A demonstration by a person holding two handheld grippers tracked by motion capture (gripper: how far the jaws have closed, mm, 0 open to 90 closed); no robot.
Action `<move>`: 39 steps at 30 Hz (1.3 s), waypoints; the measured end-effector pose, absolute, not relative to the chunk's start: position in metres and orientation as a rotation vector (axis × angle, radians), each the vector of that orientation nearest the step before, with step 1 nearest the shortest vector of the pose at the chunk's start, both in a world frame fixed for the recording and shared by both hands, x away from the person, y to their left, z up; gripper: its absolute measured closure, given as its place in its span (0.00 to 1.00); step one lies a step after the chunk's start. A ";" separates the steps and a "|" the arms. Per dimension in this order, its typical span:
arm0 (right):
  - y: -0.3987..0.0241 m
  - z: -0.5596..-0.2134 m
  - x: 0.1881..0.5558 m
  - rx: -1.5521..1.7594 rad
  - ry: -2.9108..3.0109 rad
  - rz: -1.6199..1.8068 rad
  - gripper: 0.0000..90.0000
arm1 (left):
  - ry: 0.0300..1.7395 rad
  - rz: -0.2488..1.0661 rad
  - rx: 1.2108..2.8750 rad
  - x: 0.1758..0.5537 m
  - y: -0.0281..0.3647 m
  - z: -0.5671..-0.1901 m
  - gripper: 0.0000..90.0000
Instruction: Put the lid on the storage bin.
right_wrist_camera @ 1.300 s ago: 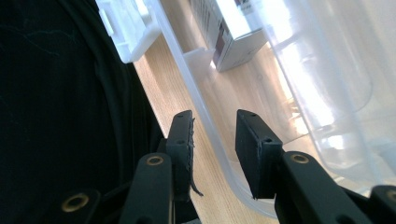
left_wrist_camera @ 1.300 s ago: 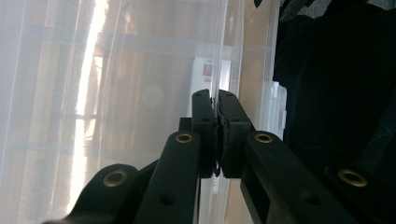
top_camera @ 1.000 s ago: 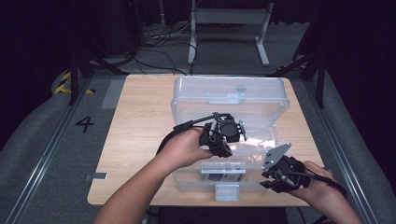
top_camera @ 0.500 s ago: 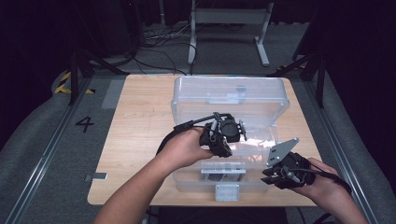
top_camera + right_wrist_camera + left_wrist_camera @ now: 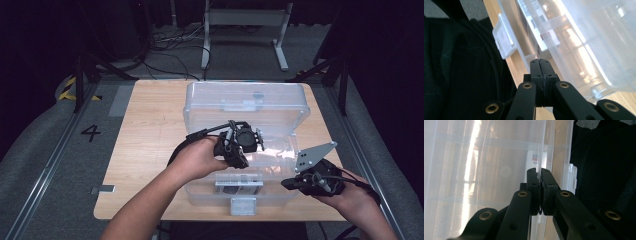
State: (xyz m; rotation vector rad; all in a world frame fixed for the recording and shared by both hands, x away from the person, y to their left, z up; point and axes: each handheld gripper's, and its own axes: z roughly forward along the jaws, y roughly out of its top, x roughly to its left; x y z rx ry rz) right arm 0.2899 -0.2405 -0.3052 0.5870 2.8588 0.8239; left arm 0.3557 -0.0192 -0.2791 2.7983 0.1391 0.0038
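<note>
Finds a clear plastic box (image 5: 200, 196) in the middle of the wooden counter (image 5: 150, 125), the long side turned to the person. Carries a clear lid (image 5: 245, 100) that covers the far half and comes down toward the middle. Has a white latch (image 5: 243, 205) hanging at the centre of the near wall and, just above it, a printed label (image 5: 239, 186) behind the plastic.

Sees the left gripper (image 5: 242, 161) above the middle of the box, held by the left hand (image 5: 197, 160) that comes from the lower left. Keeps its jaws clenched, almost pad against pad. In the left gripper view, lines up a thin clear edge of the lid exactly with the narrow slit between the pads, so seems to pinch that edge; cannot tell more, because the plastic is transparent and bright with reflections.

Places the right gripper (image 5: 287, 184) just beside the near right corner of the box, low over the counter, in the right hand (image 5: 350, 197), with its grey three-cornered plate (image 5: 314, 155) tilted upward. Has just been closing its jaws and now presses them fully together, with nothing between them. In the right gripper view, points the tips toward the near wall, close under the lid rim but apart from it.

Beyond the counter, shows dark floor with a painted number 4 (image 5: 91, 132) and a metal stand (image 5: 245, 20).
</note>
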 end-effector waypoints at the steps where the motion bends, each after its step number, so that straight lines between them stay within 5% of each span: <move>1: -0.241 -0.304 0.290 0.592 2.851 0.840 1.00 | 0.140 0.004 2.797 0.356 -0.019 -0.279 0.96; 39: -0.283 -0.288 0.304 0.901 2.311 1.374 1.00 | 0.156 0.004 2.789 0.354 -0.018 -0.280 0.96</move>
